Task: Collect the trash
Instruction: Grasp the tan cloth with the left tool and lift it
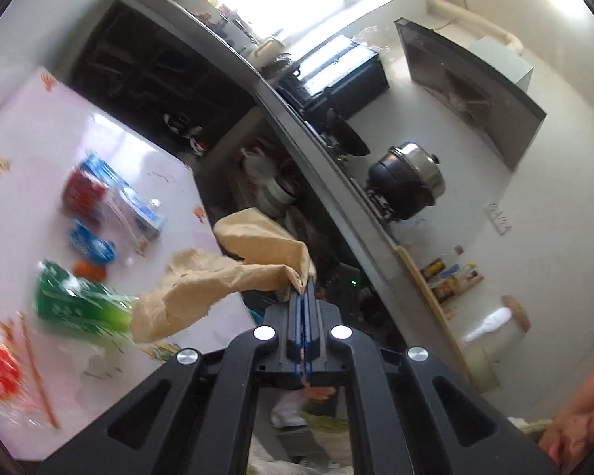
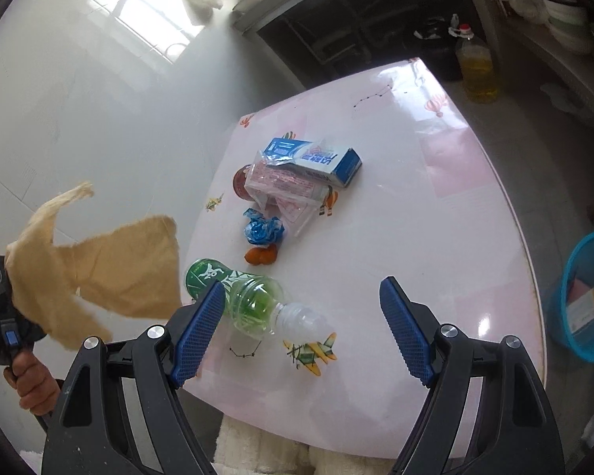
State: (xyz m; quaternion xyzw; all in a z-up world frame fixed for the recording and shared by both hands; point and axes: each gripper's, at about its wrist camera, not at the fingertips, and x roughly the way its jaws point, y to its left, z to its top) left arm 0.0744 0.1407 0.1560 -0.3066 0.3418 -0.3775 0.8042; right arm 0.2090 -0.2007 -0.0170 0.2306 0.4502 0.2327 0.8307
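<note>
My left gripper [image 1: 305, 283] is shut on a torn piece of brown paper [image 1: 217, 277], which hangs in the air off the table's edge. The same brown paper [image 2: 99, 273] shows at the left of the right wrist view. My right gripper [image 2: 301, 312] stands open above the pink table [image 2: 435, 237], nothing between its fingers. Just past its left finger lies a green plastic bottle [image 2: 237, 297]. Farther on lie an orange scrap [image 2: 261, 255], a crumpled blue wrapper [image 2: 263, 229], a clear plastic bag [image 2: 285, 190] over a red can [image 2: 241, 182], and a blue-and-white box [image 2: 320, 160].
A blue plastic basket [image 2: 586, 297] with papers in it stands on the floor right of the table. A bottle of yellow oil [image 2: 477, 65] stands beyond the far corner. A kitchen counter [image 1: 336, 166] carries a lidded pot [image 1: 410, 182]. A hand [image 2: 31, 388] holds the left tool.
</note>
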